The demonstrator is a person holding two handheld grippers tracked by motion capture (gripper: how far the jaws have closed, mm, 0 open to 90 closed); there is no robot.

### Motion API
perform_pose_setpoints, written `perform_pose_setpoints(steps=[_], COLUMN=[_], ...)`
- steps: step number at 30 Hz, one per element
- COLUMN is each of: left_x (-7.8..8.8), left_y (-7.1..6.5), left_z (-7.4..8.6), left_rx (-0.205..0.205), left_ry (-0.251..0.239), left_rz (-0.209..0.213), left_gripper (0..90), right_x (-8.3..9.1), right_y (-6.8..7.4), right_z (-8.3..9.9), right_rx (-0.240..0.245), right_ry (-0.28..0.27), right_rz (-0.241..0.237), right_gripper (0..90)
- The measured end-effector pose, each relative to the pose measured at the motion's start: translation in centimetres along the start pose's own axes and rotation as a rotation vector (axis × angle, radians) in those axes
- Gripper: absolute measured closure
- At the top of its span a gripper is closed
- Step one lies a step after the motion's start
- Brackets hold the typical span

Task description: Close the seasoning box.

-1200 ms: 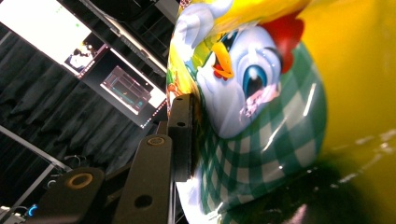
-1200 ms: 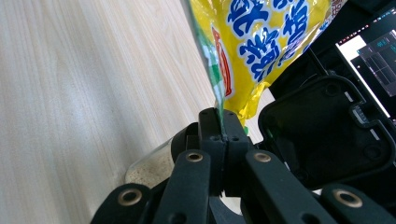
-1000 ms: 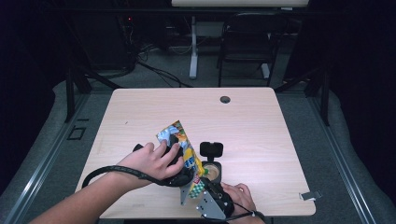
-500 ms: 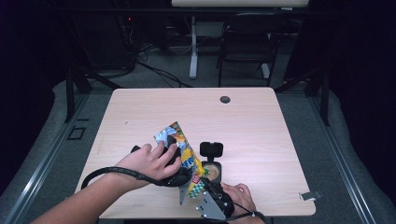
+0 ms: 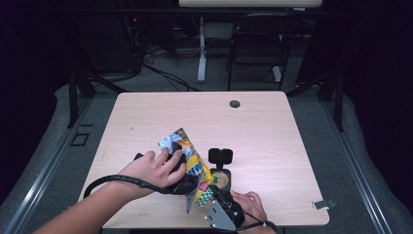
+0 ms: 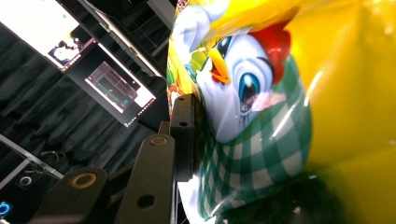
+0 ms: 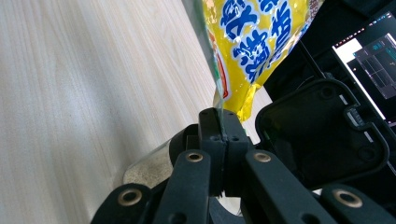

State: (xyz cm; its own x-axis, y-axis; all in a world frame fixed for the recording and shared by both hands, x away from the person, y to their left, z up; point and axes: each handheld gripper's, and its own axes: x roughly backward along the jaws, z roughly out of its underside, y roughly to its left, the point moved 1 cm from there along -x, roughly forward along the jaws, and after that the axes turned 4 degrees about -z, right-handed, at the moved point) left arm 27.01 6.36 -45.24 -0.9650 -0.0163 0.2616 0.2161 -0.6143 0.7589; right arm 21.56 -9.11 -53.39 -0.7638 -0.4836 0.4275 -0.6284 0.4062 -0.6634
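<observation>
Near the front edge of the one light wooden table point(image 5: 146, 117), a single yellow snack bag point(image 5: 192, 163) printed with a cartoon chicken and green check is held tilted above the tabletop. Just right of the bag, one small round container point(image 5: 220, 179) holding a pale powdery content is seen standing on the wood, its one black hinged lid point(image 5: 220, 156) thrown open behind it. Well behind the bag, near the far edge, one round cable hole point(image 5: 234, 104) is set into the table.

Two grippers are counted. The left gripper point(image 5: 181, 179) is gripped by the left hand point(image 5: 153, 168) at the bag's left side; its jaws are pressed against the bag's bulging body, one pad point(image 6: 183, 135) being seen flat against the chicken print. The right gripper point(image 7: 223, 126) is held by the right hand point(image 5: 251, 204) just below and right of the bag; its jaws are pressed together on the bag's thin sealed edge, which is pinched between them. One cable is seen trailing from the left gripper around the forearm.
</observation>
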Motion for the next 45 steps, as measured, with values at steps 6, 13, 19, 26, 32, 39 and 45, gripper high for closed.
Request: perform_pose_setpoints(steps=[6,13,19,26,32,39,45], left_x=[-0.1,-0.2,-0.5,-0.6,-0.7,-0.8,-0.9], left_y=[-0.2,-0.4,-1.1,-1.6,-2.1,-2.5,-3.0], left_z=[0.1,0.4,0.5,0.7,0.8,0.9,0.9], left_rx=[0.02,0.045,0.08,0.124,0.162,0.2,0.242], left_ry=[0.004,0.006,0.001,-0.001,-0.011,-0.011,-0.022], left_rz=[0.024,0.041,0.066,0.079,0.098,0.095,0.112], left_gripper=[72.9,73.5,73.7,73.9,74.0,74.4,74.5], right_x=[0.1,0.0,0.0,0.1,0.1,0.3,0.4], right_y=[-0.1,-0.1,-0.1,-0.1,0.0,-0.2,-0.2], right_z=[-0.1,-0.1,-0.1,-0.3,-0.3,-0.5,-0.5], right_rx=[0.0,-0.016,-0.007,-0.004,-0.006,0.003,0.006], right_ry=[-0.006,-0.027,-0.015,-0.013,-0.021,-0.019,-0.026], right_rz=[0.006,0.007,0.011,0.013,0.016,0.025,0.032], right_gripper=[90.0,90.0,90.0,90.0,90.0,90.0,90.0])
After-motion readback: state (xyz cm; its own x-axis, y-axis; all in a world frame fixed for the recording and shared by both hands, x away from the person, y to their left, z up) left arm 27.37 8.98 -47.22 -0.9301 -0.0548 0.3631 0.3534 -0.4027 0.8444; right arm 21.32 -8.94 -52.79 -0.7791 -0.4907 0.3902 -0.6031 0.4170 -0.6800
